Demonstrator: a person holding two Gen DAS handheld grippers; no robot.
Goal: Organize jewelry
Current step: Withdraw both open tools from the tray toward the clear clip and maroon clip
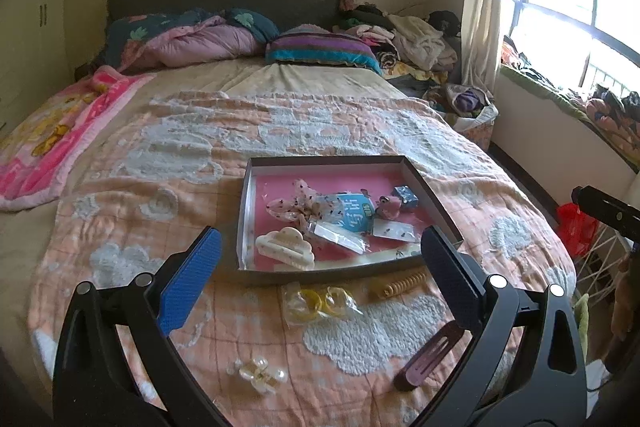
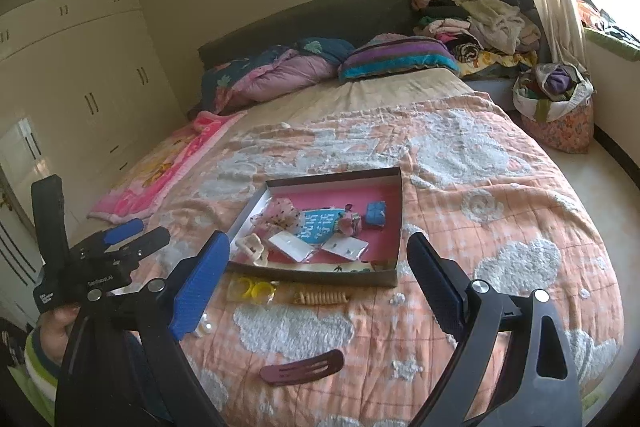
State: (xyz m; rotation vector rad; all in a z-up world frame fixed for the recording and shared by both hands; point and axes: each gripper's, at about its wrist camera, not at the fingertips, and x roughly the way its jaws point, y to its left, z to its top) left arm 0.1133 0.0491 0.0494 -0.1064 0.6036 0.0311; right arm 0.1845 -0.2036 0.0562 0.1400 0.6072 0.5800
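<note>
Sunlight is flooding a bedroom where your peach quilt (image 1: 248,131) is covering the bed; at the centre of both views a shallow tray (image 1: 249,211) with a pink floor is sitting on it, holding a cream claw clip (image 1: 285,247), a spotted pink bow (image 1: 296,205), a blue printed packet (image 1: 354,213), a small blue box (image 1: 405,195) and earring cards (image 1: 394,230). Below the tray's near edge, yellow rings in a clear bag (image 1: 318,301), a tan spiral tie (image 1: 398,283), a pearl clip (image 1: 258,375) and a maroon barrette (image 2: 302,369) are lying loose on the quilt.

Your left gripper (image 1: 320,279) is hanging above the quilt with jaws wide apart and nothing between them; your right gripper (image 2: 320,279) is doing the same, equally spread and empty.

From the left wrist the barrette is partly disappearing behind the right-hand finger, while the right wrist is showing it whole at lower centre. From the right wrist the pearl clip is mostly hiding behind the blue pad, and the cream clip is being cut by it. Only the right wrist is showing your left hand (image 2: 56,323) at lower left, gripping its tool, and the wardrobe (image 2: 80,67). The window at upper right is glaring too brightly to read.
</note>
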